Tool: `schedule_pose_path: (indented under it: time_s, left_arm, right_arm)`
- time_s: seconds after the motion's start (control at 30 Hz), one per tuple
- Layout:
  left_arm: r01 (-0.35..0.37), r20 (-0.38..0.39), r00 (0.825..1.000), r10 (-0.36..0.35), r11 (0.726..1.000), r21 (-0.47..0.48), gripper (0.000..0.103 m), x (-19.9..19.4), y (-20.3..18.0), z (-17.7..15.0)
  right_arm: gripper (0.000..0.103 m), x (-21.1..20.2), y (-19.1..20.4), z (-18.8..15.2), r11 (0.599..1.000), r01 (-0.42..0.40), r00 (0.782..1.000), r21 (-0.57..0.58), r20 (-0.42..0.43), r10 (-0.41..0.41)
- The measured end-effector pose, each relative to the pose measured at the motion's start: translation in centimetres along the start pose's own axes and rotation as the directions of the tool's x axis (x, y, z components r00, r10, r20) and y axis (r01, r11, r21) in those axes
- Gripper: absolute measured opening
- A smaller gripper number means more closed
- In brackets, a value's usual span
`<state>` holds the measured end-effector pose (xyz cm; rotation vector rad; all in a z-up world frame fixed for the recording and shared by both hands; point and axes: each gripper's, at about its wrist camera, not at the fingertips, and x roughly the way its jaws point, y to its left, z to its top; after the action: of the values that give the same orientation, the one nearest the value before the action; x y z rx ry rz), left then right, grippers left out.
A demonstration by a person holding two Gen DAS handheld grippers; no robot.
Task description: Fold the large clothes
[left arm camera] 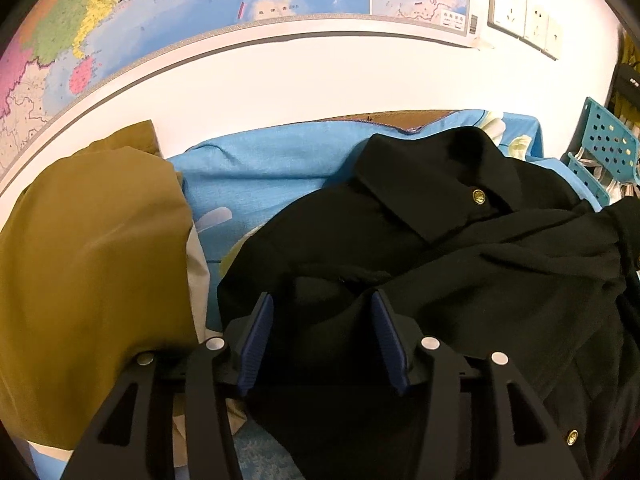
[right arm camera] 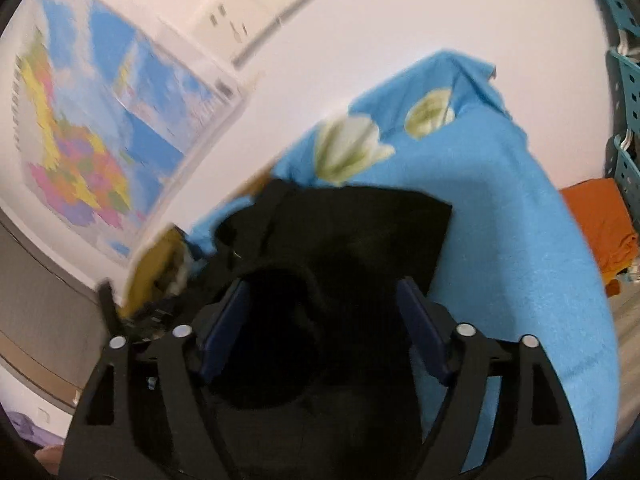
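A black collared garment [left arm camera: 440, 240] with gold buttons [left arm camera: 478, 196] lies crumpled on a blue flowered sheet [left arm camera: 260, 172]. My left gripper [left arm camera: 322, 316] hovers low over its near part. The jaws stand apart, their blue pads [left arm camera: 256, 336] bare, with black cloth bunched between and below them. In the blurred right wrist view the same black garment [right arm camera: 360, 232] lies on the blue flowered sheet [right arm camera: 520, 220]. My right gripper [right arm camera: 322, 288] is wide open over it, a dark fold lying between the fingers without touching the pads [right arm camera: 424, 328].
An olive-brown garment [left arm camera: 92, 260] is heaped at the left of the sheet. A wall map [left arm camera: 160, 8] and sockets [left arm camera: 524, 20] are behind. A teal perforated rack [left arm camera: 608, 148] stands at the right, with an orange cloth [right arm camera: 596, 228] below it.
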<state>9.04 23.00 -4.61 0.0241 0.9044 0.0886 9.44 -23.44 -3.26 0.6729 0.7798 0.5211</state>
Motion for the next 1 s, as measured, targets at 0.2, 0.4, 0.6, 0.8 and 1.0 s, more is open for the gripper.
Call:
schedule_pose_path:
  time_s: [0.2, 0.4, 0.6, 0.8, 1.0]
  left_arm:
    - [-0.016, -0.001, 1.000, 0.016, 1.000, 0.012, 0.054, 0.4, -0.5, 0.2]
    - [-0.027, 0.003, 1.000, 0.027, 1.000, 0.006, 0.053, 0.5, -0.5, 0.2]
    - [-0.031, 0.016, 0.999, 0.030, 1.000, 0.003, 0.055, 0.5, -0.7, 0.3]
    - [-0.048, 0.029, 0.998, 0.048, 0.999, 0.003, 0.057, 0.2, -0.6, -0.1]
    - [-0.073, 0.101, 0.993, 0.068, 0.996, 0.045, 0.061, -1.9, -1.8, -0.6]
  right_arm:
    - [0.085, 2.1, 4.9, -1.8, 0.968, 0.028, 0.994, -0.249, -0.095, -0.053]
    - [0.013, 4.4, 6.8, -0.9, 0.927, 0.103, 0.983, -0.360, -0.104, -0.149]
    - [0.021, 6.9, 2.9, 3.2, 0.965, 0.187, 0.971, -0.184, -0.115, -0.210]
    - [0.059, 6.1, 1.7, 2.7, 0.958, 0.245, 0.961, -0.149, -0.090, -0.260]
    - [0.062, 0.3, 5.3, 1.5, 0.944, 0.219, 0.975, -0.245, 0.075, -0.207]
